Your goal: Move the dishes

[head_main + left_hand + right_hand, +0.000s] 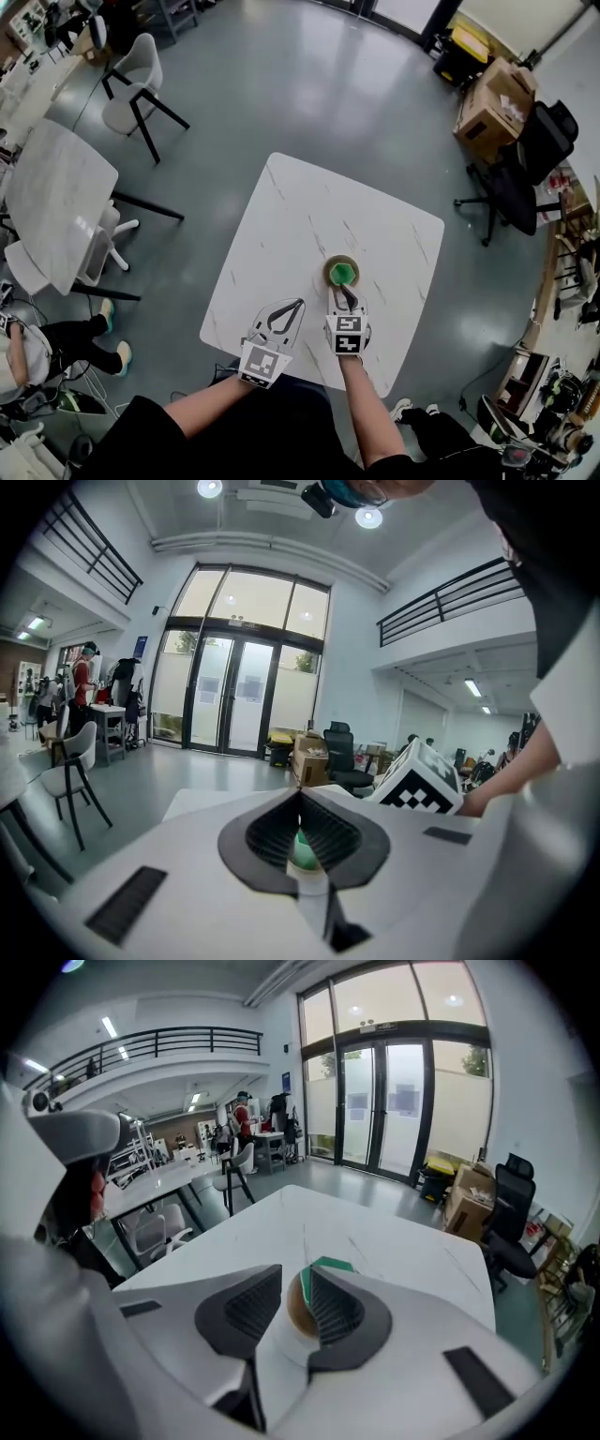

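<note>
Dishes look like one small brown bowl with a green piece nested inside, standing on the white desk. It is probably light, stiff and smooth, so slippery and easy to chip. Pinching the bowl's rim, one jaw inside and one outside, seems safest. The right hand-held gripper is just beside the bowl, jaws spread wide and empty. The left hand-held gripper, farther from the bowl, is closed on nothing. Only the head view shows both grippers around the bowl. Only the right gripper view shows the brown rim framed in the gap between its jaws.
</note>
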A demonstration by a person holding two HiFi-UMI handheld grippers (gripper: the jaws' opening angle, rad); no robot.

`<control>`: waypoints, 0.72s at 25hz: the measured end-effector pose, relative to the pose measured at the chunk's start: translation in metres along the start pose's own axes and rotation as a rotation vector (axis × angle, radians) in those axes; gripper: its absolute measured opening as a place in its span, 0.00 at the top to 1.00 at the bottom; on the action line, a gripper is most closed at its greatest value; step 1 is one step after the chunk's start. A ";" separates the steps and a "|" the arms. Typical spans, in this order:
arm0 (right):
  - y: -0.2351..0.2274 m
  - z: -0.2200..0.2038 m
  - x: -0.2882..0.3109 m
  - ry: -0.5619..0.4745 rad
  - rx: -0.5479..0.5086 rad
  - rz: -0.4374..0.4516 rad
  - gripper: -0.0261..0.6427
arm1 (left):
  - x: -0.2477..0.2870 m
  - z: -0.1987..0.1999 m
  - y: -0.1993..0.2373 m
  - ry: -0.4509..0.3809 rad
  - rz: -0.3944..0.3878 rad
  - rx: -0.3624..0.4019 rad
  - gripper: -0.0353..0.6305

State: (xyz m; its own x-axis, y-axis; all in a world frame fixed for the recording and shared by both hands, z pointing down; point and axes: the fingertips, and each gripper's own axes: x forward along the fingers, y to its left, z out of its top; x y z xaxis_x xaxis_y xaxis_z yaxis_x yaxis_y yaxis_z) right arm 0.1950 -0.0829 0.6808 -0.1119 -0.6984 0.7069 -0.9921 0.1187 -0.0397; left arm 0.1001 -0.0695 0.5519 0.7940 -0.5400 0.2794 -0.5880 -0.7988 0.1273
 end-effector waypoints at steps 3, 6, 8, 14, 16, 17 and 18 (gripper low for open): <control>-0.003 -0.001 0.019 0.035 -0.044 0.015 0.80 | 0.004 -0.004 0.010 0.016 0.031 -0.008 0.92; -0.001 -0.009 0.034 0.077 -0.069 0.047 0.82 | 0.003 -0.009 0.011 0.033 0.044 -0.022 0.92; -0.001 -0.016 0.043 0.103 -0.075 0.056 0.83 | 0.003 -0.012 0.012 0.043 0.045 -0.030 0.92; -0.005 -0.021 0.054 0.138 -0.097 0.036 0.90 | 0.005 -0.013 0.019 0.052 0.063 -0.041 0.92; -0.007 -0.018 0.053 0.132 -0.106 0.035 0.92 | 0.006 -0.012 0.021 0.053 0.070 -0.041 0.92; -0.008 -0.016 0.052 0.128 -0.110 0.033 0.92 | 0.006 -0.012 0.021 0.054 0.071 -0.041 0.92; -0.010 -0.015 0.050 0.123 -0.112 0.031 0.92 | 0.006 -0.012 0.022 0.054 0.071 -0.040 0.92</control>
State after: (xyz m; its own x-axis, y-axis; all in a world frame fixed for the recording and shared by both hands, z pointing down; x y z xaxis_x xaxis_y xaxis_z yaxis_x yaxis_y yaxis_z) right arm 0.2000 -0.1087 0.7271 -0.1273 -0.6025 0.7879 -0.9751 0.2215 0.0118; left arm 0.0904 -0.0872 0.5676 0.7412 -0.5789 0.3397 -0.6491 -0.7470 0.1433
